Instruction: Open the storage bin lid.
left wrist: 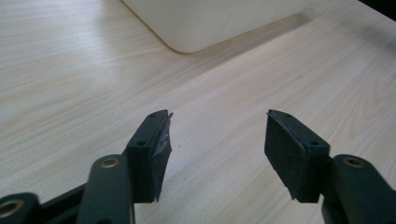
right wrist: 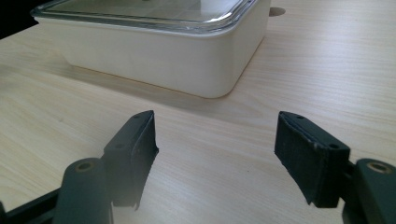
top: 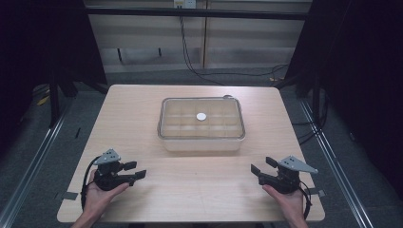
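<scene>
A lidded white box point(top: 201, 124) sits mid-tabletop point(top: 142, 109), with a small white disc point(top: 201, 116) on its clear lid point(top: 180, 118). The left hand-held gripper point(top: 136, 170) and right hand-held gripper point(top: 262, 165) rest near the front edge, well apart from the box, both with jaws spread and empty.

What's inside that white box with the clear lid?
Through the clear lid the white box shows a grid of compartments, seemingly empty. A small white round piece sits mid-lid; whether on or under it is unclear. Glare hides some cells.
</scene>
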